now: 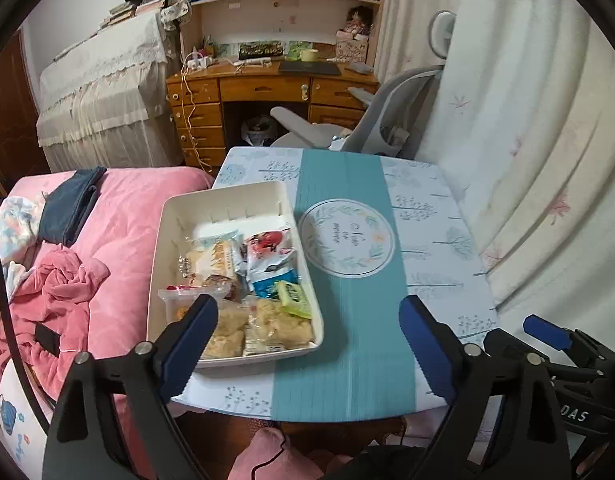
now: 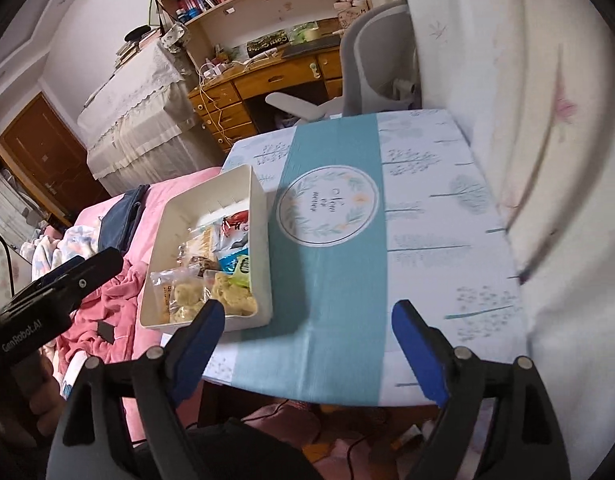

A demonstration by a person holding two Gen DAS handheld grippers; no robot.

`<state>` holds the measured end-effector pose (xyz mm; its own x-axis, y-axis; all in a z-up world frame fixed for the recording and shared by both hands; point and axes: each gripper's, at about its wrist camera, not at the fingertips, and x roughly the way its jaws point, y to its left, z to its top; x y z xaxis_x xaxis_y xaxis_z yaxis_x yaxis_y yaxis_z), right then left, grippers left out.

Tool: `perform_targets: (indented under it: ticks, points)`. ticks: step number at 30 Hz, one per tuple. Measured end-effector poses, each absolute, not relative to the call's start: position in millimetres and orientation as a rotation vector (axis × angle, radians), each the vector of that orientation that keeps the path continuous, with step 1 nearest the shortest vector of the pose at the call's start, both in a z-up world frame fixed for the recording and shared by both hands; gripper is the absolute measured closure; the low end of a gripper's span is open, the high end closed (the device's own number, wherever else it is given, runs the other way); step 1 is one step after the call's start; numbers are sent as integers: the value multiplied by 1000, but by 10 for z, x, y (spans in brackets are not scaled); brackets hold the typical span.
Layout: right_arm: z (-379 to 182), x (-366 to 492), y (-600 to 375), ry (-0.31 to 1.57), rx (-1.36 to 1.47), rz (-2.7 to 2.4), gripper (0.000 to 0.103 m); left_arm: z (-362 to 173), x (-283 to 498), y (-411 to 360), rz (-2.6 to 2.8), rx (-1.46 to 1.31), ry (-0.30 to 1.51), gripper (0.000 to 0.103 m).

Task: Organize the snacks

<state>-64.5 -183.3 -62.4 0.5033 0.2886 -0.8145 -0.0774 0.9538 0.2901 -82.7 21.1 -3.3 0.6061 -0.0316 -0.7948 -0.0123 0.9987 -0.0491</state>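
**Both grippers empty above the table**

Left gripper [image 1: 307, 328] and right gripper [image 2: 307, 332] hang with jaws spread wide, nothing between them. Snacks [image 1: 243, 280] fill the near end of a white bin [image 1: 227, 196] at the table's [image 1: 427, 216] left edge, beside a pink bed [image 1: 123, 216].

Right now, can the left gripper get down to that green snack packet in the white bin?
Probably yes. The left gripper is open and empty, and the green packet lies uncovered on top of the other snacks by the white bin's right wall. That wall stands close, so one finger may crowd it.
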Motion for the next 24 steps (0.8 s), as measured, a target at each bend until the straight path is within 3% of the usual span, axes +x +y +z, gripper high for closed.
perform_targets:
  ticks: [3, 11, 24]
  points:
    - [-498, -738, -1979, 1009, 218, 221, 15, 64, -917, 44, -4, -43, 898, 2]
    - [-340, -1014, -2072, 1001, 167, 172, 0, 106, -1042, -247, 70, -5, 907, 1]
    - [-465, -1034, -2345, 999, 247, 90, 0, 105, -1080, -435, 103, 42, 869, 1]
